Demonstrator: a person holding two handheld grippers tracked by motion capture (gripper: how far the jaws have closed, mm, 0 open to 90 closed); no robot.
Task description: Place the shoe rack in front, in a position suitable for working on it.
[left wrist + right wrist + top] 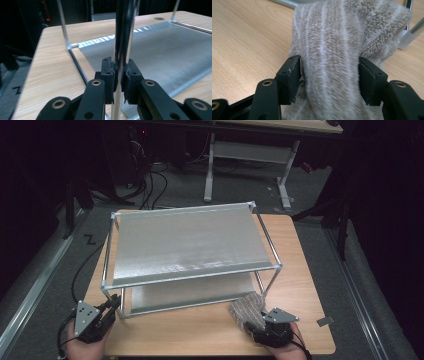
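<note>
The left claw [119, 82] pinches the rack's front post [123, 37]. The right claw [329, 80] stands spread around the striped towel [339, 50], pads seemingly not pressing. Lifted so, the towel would likely slip back onto the tabletop [244, 37].

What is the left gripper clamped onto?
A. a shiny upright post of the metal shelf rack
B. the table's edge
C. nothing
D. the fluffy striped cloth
A: in the left gripper view, the left gripper has its jaws pressed on both sides of the rack's chrome post; the cloth lies at the right gripper.
</note>
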